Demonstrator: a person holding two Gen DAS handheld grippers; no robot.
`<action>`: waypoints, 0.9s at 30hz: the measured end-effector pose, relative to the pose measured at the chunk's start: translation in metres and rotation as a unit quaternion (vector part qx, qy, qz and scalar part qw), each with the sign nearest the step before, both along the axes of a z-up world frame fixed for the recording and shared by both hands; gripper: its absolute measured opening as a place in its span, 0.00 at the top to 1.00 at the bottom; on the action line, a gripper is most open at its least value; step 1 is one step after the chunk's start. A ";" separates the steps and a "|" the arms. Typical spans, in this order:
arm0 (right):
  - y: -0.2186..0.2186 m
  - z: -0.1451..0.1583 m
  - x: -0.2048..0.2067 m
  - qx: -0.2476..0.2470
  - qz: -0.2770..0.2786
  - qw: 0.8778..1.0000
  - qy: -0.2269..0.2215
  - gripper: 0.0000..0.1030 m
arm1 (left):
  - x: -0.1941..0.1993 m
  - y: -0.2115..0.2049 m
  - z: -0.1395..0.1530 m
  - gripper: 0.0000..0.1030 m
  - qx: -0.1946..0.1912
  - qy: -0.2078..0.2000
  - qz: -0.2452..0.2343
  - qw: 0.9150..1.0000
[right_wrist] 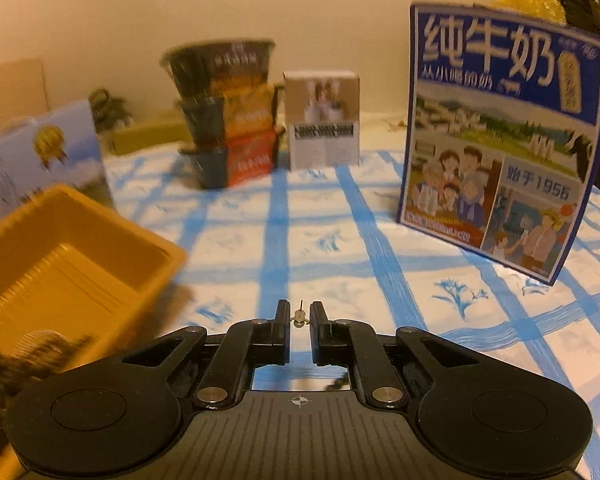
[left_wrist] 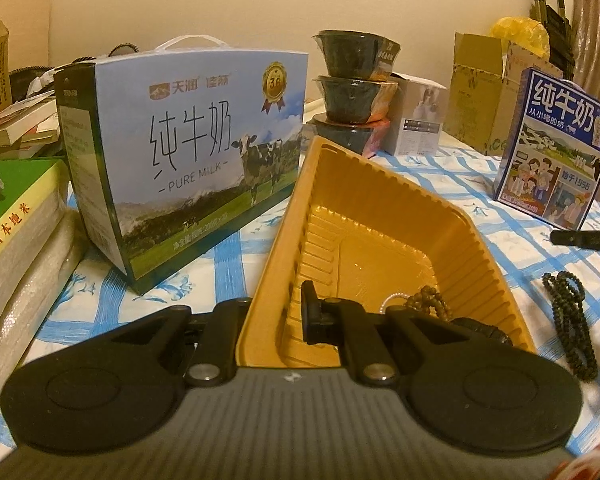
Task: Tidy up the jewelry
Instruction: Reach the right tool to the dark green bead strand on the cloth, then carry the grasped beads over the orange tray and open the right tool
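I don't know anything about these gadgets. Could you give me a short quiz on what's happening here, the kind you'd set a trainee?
1. True or false: the left gripper is clamped on a wall of the yellow tray.
2. What is pinched in the right gripper? A) a wristwatch B) a small stud earring C) a spoon
3. Fill in: the dark bead strand lies outside the tray on the blue-checked ____.

Key: 1 true; 2 B; 3 cloth.
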State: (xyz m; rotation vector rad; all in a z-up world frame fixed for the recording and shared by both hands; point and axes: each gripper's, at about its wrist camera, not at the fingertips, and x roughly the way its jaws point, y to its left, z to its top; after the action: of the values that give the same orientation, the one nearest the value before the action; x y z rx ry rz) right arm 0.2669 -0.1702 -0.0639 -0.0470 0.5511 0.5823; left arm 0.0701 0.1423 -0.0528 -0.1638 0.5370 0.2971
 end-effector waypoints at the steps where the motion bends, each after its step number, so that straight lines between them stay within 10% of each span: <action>1: -0.001 0.006 -0.007 0.012 0.004 1.000 0.001 0.91 | 0.000 -0.001 0.000 0.91 0.001 -0.001 -0.001 1.000; 17: 0.071 0.043 -0.114 0.098 0.153 0.981 0.069 0.91 | -0.003 -0.003 0.003 0.91 -0.005 -0.016 -0.003 1.000; 27: 0.121 0.028 -0.134 0.051 0.201 0.975 0.083 0.91 | -0.004 -0.002 0.005 0.91 -0.013 -0.022 -0.006 1.000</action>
State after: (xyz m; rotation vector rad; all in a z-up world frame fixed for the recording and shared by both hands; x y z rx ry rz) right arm 0.1325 -0.0490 -0.0360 -0.0119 0.6795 1.0151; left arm 0.0662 0.1406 -0.0482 -0.1916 0.4986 0.2754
